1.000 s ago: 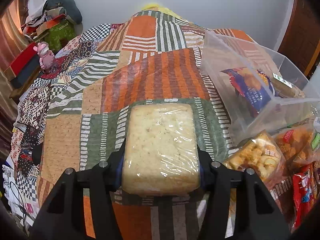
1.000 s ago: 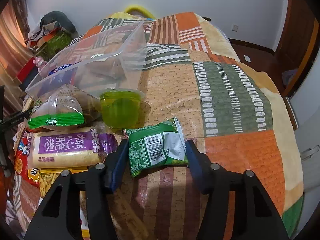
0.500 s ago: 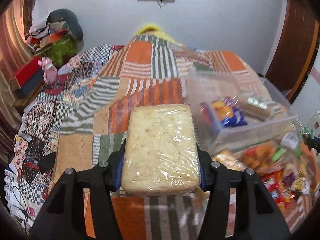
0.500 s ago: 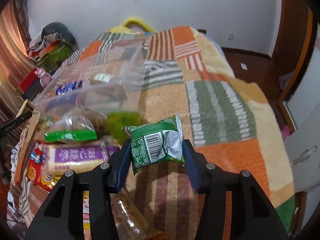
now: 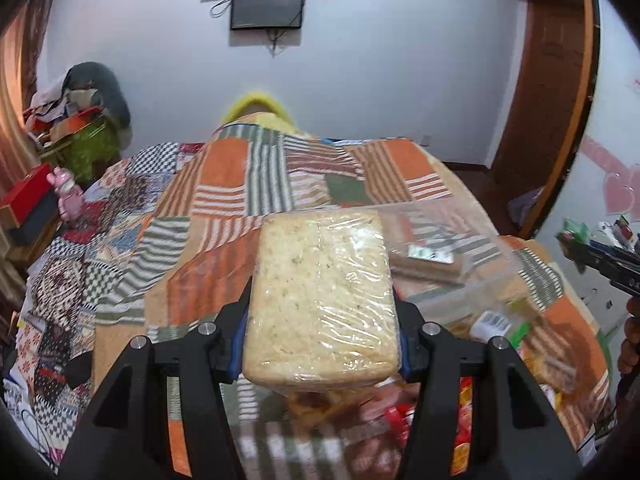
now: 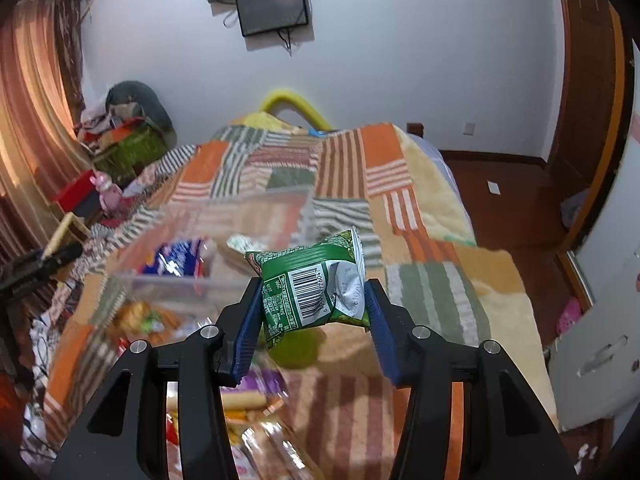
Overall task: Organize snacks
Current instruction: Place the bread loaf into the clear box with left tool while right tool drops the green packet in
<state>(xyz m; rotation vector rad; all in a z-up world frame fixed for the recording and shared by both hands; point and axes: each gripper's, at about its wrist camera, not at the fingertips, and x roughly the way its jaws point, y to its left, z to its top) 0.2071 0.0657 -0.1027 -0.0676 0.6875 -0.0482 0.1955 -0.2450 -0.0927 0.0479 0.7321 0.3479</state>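
My left gripper point(image 5: 320, 332) is shut on a pale rice-crisp block wrapped in clear film point(image 5: 322, 296), held in the air over the patchwork bed. My right gripper point(image 6: 314, 318) is shut on a small green snack packet with a barcode point(image 6: 310, 286), also lifted off the bed. A clear plastic bin point(image 6: 224, 232) lies ahead and left of the green packet, with a blue packet point(image 6: 176, 258) and a brown bar inside. In the left wrist view the clear bin point(image 5: 452, 256) sits just right of the block. The right gripper point(image 5: 592, 252) shows at that view's right edge.
Loose snack packets point(image 6: 148, 316) and a green jelly cup point(image 6: 296, 348) lie blurred on the bedspread below both grippers. A cluttered basket point(image 5: 80, 148) and pink toy point(image 5: 68, 196) stand at the far left. A cabinet point(image 6: 600, 300) and a wooden doorframe point(image 5: 560, 100) are on the right.
Both grippers have risen off the bed with their snacks and tilted up, so the wall and screen now show. The bin and loose snacks have slid lower in both views.
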